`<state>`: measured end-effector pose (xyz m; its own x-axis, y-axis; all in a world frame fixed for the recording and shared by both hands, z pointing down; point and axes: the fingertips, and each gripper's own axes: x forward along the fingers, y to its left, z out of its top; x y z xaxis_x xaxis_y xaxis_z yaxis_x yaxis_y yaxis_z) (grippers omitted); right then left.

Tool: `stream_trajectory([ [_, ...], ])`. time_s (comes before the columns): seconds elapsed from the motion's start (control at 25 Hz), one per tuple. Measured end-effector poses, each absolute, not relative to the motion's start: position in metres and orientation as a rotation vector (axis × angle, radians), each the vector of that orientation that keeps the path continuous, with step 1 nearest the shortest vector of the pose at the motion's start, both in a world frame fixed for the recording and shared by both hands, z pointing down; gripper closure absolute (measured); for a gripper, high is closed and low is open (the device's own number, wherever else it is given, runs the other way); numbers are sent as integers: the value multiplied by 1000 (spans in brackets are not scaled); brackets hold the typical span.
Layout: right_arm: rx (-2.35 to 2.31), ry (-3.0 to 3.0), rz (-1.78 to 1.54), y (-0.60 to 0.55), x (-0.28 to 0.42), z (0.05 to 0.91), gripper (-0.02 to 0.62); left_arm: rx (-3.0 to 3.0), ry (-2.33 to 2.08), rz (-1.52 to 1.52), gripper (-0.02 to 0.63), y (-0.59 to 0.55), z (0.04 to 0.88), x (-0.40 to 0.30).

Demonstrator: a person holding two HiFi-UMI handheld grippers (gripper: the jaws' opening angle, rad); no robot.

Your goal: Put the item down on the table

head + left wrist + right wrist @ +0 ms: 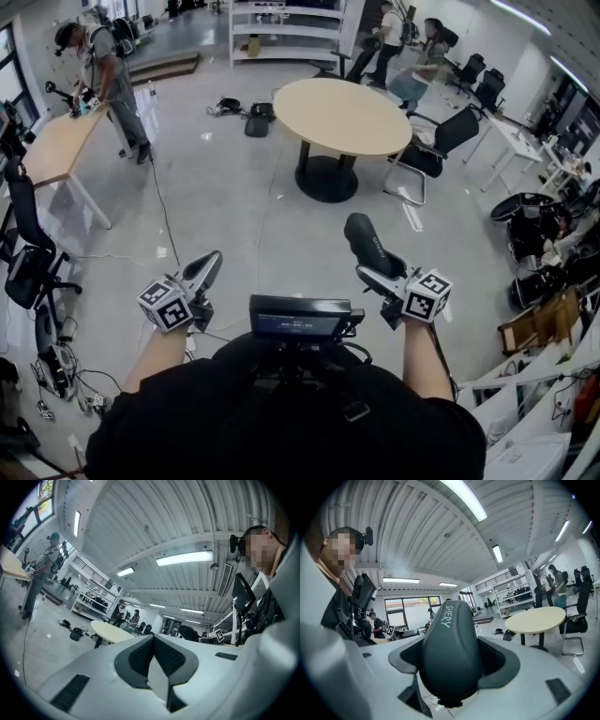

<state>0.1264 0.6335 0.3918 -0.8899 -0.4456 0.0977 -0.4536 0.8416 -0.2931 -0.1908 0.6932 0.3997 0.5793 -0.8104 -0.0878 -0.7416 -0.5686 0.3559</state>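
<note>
In the head view my right gripper [377,266] is shut on a dark grey, rounded oblong item [367,241], held in the air over the floor. The right gripper view shows the item [450,641] standing up between the jaws of that gripper [452,670], with white lettering along its top. My left gripper [210,263] is shut with nothing in it; its black pads [140,657] meet in the left gripper view. A round beige table [342,114] stands well ahead of both grippers, and is also seen as the table [536,618] at the right of the right gripper view.
A black office chair [437,141] sits right of the round table. A long wooden desk [54,146] with a person [111,70] beside it is at far left. Cables and a dark bag [257,123] lie on the glossy floor. Two people [403,47] are behind the table.
</note>
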Motion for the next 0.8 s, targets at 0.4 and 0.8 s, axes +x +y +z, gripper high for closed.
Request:
stream_trajectory([
  [0.4, 833, -2975, 398, 578, 265, 385, 255, 2572, -1186, -380, 604, 607, 396, -53],
  [0.8, 984, -2937, 495, 536, 340, 419, 256, 2604, -1052, -295, 604, 528, 409, 18],
])
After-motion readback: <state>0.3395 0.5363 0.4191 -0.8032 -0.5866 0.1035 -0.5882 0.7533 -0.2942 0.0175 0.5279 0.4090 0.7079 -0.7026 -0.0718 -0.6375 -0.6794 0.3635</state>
